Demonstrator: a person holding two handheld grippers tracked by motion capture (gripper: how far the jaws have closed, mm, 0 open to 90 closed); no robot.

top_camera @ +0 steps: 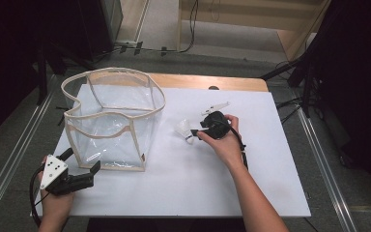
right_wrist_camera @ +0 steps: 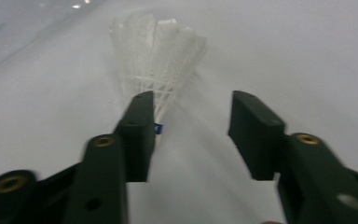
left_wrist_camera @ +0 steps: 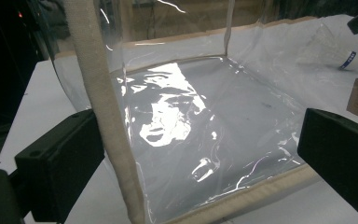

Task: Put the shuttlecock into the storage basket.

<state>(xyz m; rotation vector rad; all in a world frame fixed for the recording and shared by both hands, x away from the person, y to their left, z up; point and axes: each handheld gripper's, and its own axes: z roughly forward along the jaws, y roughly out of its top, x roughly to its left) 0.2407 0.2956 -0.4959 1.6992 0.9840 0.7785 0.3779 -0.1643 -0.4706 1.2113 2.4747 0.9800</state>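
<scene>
A white feather shuttlecock (top_camera: 184,129) lies on the white table top, right of a clear plastic bag (top_camera: 111,121) with beige trim. My right gripper (top_camera: 196,133) is open, its tips at the shuttlecock's base. In the right gripper view the shuttlecock (right_wrist_camera: 156,56) lies ahead, its blue-banded base partly behind the left jaw of the open right gripper (right_wrist_camera: 193,107). My left gripper (top_camera: 83,160) is open at the bag's near left corner. In the left gripper view the bag's trimmed corner edge (left_wrist_camera: 107,140) stands between the jaws of the left gripper (left_wrist_camera: 200,163), and the shuttlecock (left_wrist_camera: 326,46) shows through the plastic.
The white sheet (top_camera: 251,183) covers a wooden table (top_camera: 212,82). Dark stands and cables ring the table on the floor. The bag stands upright with its mouth open at the top. A person's hands hold both grippers from the near edge.
</scene>
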